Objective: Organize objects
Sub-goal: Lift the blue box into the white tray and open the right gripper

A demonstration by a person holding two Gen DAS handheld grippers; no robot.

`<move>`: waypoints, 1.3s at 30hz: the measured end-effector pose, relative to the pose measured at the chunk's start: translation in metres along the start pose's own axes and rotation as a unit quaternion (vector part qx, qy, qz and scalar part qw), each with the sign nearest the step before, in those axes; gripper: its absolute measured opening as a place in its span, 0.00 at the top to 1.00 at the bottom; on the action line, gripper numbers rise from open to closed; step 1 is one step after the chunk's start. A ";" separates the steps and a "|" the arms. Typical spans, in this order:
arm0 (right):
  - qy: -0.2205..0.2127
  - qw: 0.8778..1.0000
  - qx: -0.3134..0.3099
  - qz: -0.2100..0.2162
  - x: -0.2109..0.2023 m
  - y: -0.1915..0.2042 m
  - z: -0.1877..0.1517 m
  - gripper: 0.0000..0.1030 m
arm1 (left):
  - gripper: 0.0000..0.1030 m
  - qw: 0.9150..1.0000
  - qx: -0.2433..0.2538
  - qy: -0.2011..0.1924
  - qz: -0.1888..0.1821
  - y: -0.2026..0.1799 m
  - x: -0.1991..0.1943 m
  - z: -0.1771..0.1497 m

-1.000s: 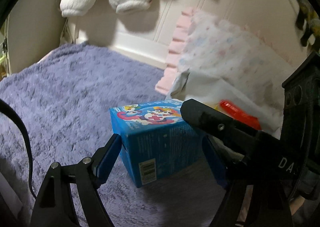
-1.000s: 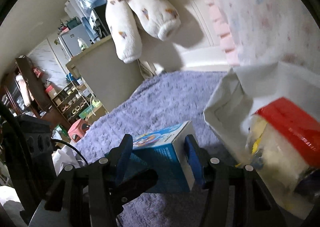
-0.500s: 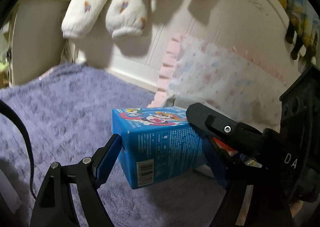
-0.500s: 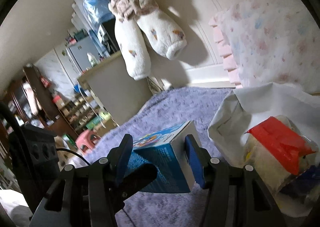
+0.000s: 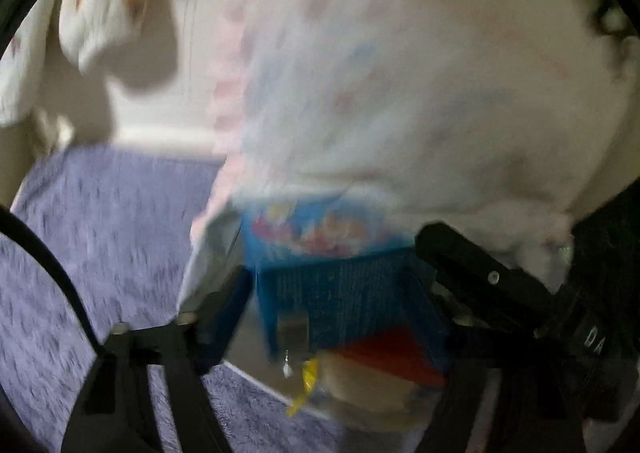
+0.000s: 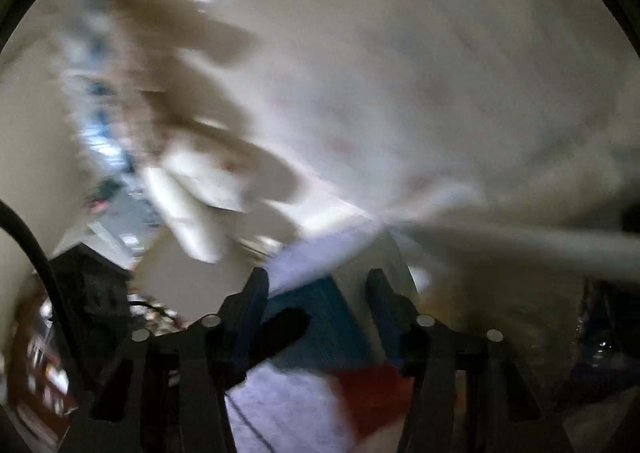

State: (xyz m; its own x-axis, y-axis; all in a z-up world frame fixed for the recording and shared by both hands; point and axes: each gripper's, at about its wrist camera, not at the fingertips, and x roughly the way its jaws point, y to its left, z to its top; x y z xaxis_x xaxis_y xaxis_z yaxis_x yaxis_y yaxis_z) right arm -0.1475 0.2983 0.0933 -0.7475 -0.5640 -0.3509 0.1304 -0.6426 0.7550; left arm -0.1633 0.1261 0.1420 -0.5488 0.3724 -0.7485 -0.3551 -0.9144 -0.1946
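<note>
Both views are blurred by motion. A blue cartoon-printed box [image 5: 332,253] hangs over the open white bag [image 5: 208,253], above a red-lidded pack [image 5: 392,353] inside it. My left gripper [image 5: 328,293] straddles the box; its jaws are closing and the blue pads look pressed on both sides. In the right wrist view the same box [image 6: 320,325] sits between the fingers of my right gripper [image 6: 318,305], whose jaws are also closing on it. One black left finger [image 6: 280,329] lies against the box's near face. The red pack [image 6: 372,393] shows below.
A fuzzy purple blanket [image 5: 100,233] covers the bed to the left. A pale floral pillow [image 5: 400,93] leans on the cream headboard behind the bag. White plush legs [image 5: 100,5] hang at the upper left. Cluttered shelves [image 6: 48,353] show far left.
Both grippers carried the blue box off the blanket and rightward, so it now hangs over the white bag and red-lidded pack. Both pairs of jaws stand narrower around the box.
</note>
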 end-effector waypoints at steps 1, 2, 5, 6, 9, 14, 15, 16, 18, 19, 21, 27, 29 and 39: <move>0.017 1.000 0.017 -0.007 0.011 -0.012 -0.002 0.56 | 0.36 1.000 -0.014 0.021 0.009 0.004 0.016 -0.003; 0.037 0.998 0.042 -0.010 0.023 -0.027 -0.005 0.56 | 0.39 0.999 -0.029 0.033 0.007 0.007 0.027 -0.008; 0.055 0.997 0.059 -0.015 0.031 -0.033 -0.006 0.56 | 0.39 0.997 -0.067 0.030 0.017 0.015 0.044 -0.021; 0.047 0.997 0.048 -0.023 0.030 -0.030 -0.006 0.56 | 0.39 0.997 -0.076 0.023 0.021 0.016 0.043 -0.024; 0.022 0.999 -0.003 -0.045 0.022 -0.011 -0.009 0.56 | 0.40 0.994 -0.084 -0.022 0.066 0.009 0.020 -0.033; -0.041 0.995 -0.073 -0.056 0.003 0.008 -0.012 0.56 | 0.42 0.987 -0.042 -0.056 0.147 -0.015 -0.031 -0.036; -0.052 0.994 -0.082 -0.058 -0.001 0.009 -0.013 0.56 | 0.42 0.986 -0.049 -0.031 0.158 -0.019 -0.044 -0.040; -0.055 0.993 -0.085 -0.055 -0.002 0.009 -0.014 0.56 | 0.42 0.985 -0.065 -0.012 0.162 -0.019 -0.053 -0.044; -0.054 0.995 -0.081 -0.031 -0.005 0.010 -0.017 0.56 | 0.42 0.976 -0.139 0.007 0.167 -0.012 -0.083 -0.056; -0.055 0.995 -0.076 -0.017 -0.008 0.009 -0.018 0.56 | 0.42 0.968 -0.179 0.003 0.174 -0.008 -0.100 -0.066; -0.060 0.996 -0.073 -0.008 -0.011 0.011 -0.024 0.56 | 0.42 0.959 -0.231 -0.013 0.163 -0.001 -0.132 -0.089; -0.088 0.983 -0.163 -0.008 -0.032 0.059 -0.040 0.39 | 0.39 0.966 -0.208 -0.098 0.118 0.037 -0.156 -0.128; -0.073 0.977 -0.202 0.010 -0.037 0.078 -0.051 0.35 | 0.39 0.960 -0.215 -0.137 0.115 0.062 -0.154 -0.143; 0.144 0.927 -0.341 -0.060 0.024 0.122 -0.148 0.35 | 0.39 0.946 -0.270 -0.112 0.138 0.129 -0.103 -0.174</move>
State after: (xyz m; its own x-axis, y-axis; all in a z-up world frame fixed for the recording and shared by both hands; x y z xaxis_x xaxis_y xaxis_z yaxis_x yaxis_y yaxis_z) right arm -0.0535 0.1299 0.0952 -0.5908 -0.5195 -0.6173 0.5134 -0.8323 0.2091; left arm -0.0208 -0.0576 0.0832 -0.7327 0.0758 -0.6763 0.2307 -0.9073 -0.3515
